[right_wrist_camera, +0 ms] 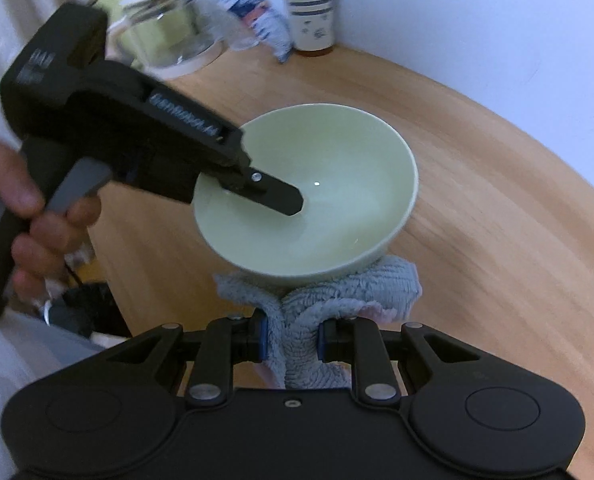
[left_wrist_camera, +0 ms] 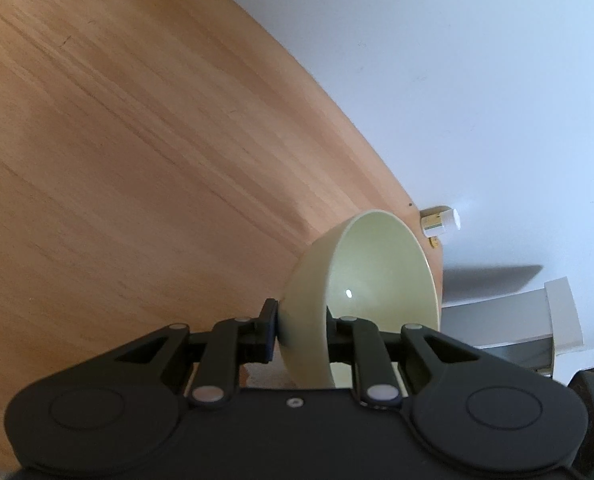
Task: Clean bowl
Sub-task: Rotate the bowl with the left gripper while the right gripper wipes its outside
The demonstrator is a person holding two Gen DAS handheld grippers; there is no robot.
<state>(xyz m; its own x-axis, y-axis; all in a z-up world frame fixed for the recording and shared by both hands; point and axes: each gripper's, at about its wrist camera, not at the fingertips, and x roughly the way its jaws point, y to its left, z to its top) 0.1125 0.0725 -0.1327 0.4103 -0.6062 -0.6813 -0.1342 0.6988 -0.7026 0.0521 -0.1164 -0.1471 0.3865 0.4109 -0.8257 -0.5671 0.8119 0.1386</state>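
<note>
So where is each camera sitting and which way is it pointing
Left wrist: on the left tongs, looking along the wooden table toward the white wall; its fingers pinch the rim of the pale green bowl.
Right wrist: on the right tongs, clamping a grey cloth against the bowl's outside; the person's left hand shows.
Shared: bowl, table, left tongs.

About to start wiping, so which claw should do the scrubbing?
The right claw: it is shut on the grey cloth, bunched just under the bowl. The left claw is clamped on the bowl's wall, holding it tilted above the table.
</note>
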